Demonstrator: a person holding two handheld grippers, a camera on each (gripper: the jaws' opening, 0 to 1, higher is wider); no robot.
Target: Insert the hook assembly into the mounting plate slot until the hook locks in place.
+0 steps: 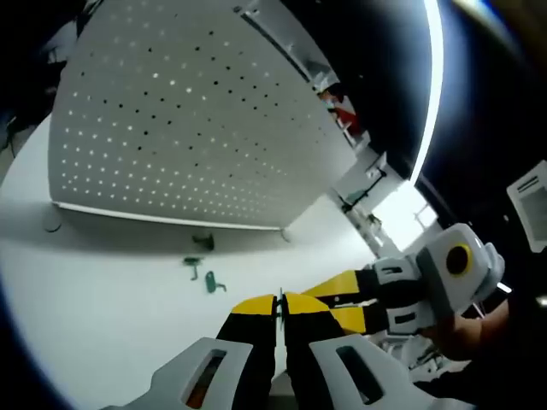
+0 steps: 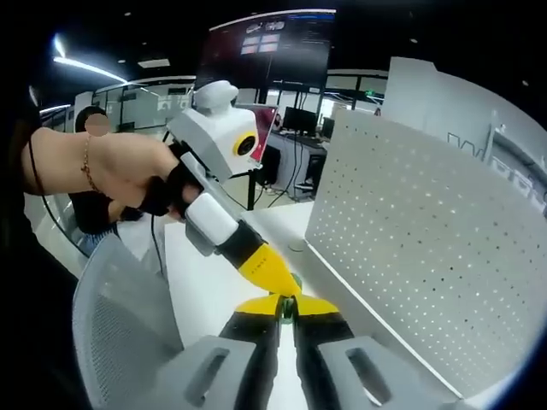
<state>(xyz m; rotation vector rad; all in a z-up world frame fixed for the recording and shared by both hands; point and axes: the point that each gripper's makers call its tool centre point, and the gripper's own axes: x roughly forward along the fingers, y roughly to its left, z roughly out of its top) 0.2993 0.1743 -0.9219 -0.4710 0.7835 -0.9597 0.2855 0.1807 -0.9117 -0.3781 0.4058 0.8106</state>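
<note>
Two tools: both in play, each one held in a person's hand
Left tool (image 1: 279, 309): yellow tips pressed together, no gap to speak of, nothing between them as far as I can see
Right tool (image 2: 286, 309): tips also pinched narrow; there's a bit of green right at the tips, but I can't tell if it's actually gripped
Crossover: in the left gripper view the right tool comes in from the right and its yellow tips sit just beside the left tool's tips; in the right gripper view the left tool reaches down from the upper left, tip touching or nearly touching the right tool's tips
Pegboard (image 1: 188, 128): big white perforated panel standing upright on the worktop (image 1: 102, 290)
Green hooks (image 1: 211, 283): a couple of small green pieces lying on the worktop in front of the pegboard's bottom edge, near it but not touching
Dark clip (image 1: 203, 243): sits closer to the pegboard's bottom edge than the green pieces
Hand (image 2: 128, 175): wrapped around the left tool's handle, bracelet on the wrist
Chair (image 2: 120, 333): grey mesh back, on the far side of the tools from the pegboard
</note>
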